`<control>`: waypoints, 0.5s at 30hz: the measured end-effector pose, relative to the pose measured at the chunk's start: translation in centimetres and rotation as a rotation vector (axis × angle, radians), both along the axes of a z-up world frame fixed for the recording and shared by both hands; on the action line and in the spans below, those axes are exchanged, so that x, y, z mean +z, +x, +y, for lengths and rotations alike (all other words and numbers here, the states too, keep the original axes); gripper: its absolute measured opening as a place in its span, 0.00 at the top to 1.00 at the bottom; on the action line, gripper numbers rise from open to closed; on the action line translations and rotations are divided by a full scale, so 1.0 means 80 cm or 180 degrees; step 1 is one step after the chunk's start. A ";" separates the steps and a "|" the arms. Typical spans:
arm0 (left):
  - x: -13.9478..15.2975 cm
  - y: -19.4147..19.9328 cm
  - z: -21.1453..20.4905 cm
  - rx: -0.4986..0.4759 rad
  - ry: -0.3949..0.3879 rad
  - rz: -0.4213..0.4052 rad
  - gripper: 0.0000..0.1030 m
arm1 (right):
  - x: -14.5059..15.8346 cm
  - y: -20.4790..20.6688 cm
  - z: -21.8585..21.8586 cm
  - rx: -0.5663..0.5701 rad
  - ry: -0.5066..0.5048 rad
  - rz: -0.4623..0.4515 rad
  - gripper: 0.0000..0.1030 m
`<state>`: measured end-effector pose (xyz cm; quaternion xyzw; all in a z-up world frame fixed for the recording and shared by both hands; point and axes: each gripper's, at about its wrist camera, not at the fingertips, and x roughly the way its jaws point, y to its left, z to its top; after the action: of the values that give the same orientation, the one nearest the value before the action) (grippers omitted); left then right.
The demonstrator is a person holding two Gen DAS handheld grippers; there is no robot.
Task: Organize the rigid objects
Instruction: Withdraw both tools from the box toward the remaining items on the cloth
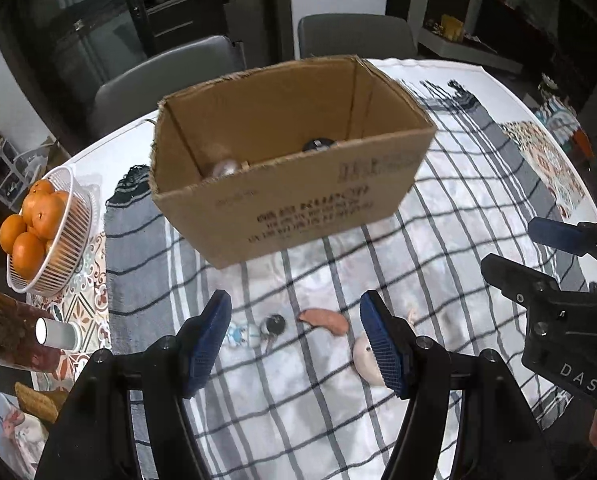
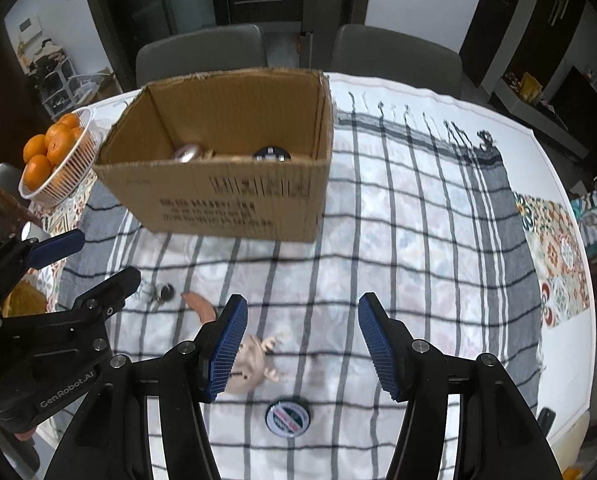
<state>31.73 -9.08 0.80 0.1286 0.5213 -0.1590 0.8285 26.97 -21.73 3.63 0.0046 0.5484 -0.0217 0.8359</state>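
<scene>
An open cardboard box (image 1: 298, 204) (image 2: 226, 196) stands on the checked cloth, with a silver object (image 1: 224, 168) and a black round object (image 1: 318, 145) inside. In front of it lie a key bunch with a blue-white charm (image 1: 258, 332), a brown curved piece (image 1: 324, 320) (image 2: 200, 305), a beige figurine (image 2: 254, 366) and a round tin (image 2: 287, 418). My left gripper (image 1: 298, 344) hovers open above the keys and brown piece. My right gripper (image 2: 302, 352) is open over the cloth, and the figurine lies beside its left finger. Neither holds anything.
A white wire basket of oranges (image 1: 42, 236) (image 2: 54, 156) sits left of the box. A white-capped bottle (image 1: 56, 332) stands at the near left. Two grey chairs (image 2: 202, 56) stand behind the table. A patterned mat (image 2: 554, 256) lies near the right table edge.
</scene>
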 end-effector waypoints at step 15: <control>-0.035 -0.031 -0.015 -0.0240 0.0139 0.0194 0.33 | -0.043 -0.046 -0.008 -0.0149 0.0105 0.0309 0.43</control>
<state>29.27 -10.29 -2.00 0.1613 0.5444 -0.1826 0.8027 23.31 -22.35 0.21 0.0301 0.5883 -0.0323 0.8074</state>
